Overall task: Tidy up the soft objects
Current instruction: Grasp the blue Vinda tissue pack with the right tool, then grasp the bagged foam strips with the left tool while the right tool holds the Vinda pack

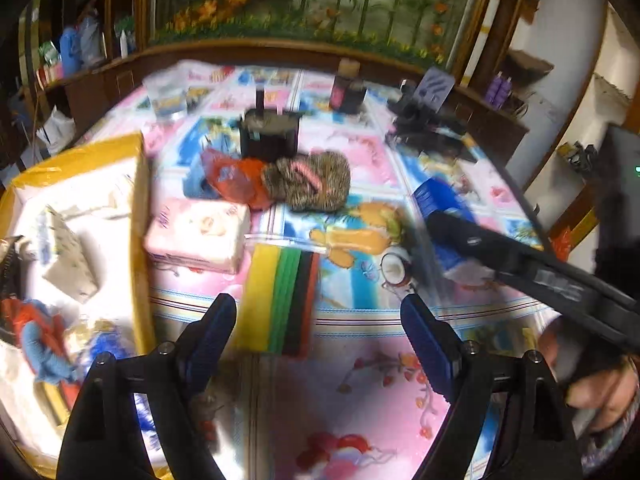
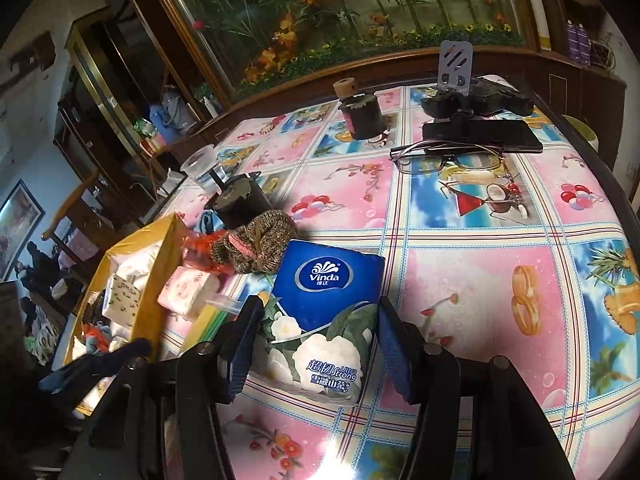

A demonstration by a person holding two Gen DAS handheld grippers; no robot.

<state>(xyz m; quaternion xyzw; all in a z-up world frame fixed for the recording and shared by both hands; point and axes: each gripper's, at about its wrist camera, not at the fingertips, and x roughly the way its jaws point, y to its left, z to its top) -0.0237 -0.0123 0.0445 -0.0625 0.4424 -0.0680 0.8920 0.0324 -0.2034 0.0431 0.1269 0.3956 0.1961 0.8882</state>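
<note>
Now the right gripper [image 2: 316,336] pinches the tissue pack [image 2: 324,316] by its near end; it could sag and slip. Left gripper [image 1: 320,332] is spread, empty.

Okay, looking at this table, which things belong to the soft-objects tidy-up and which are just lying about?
Part of the job:
- blue Vinda tissue pack, in the right tool
- pink tissue pack
- knitted brown bundle
- yellow box

Just lying about:
- glasses
- phone
- plastic cup
</note>
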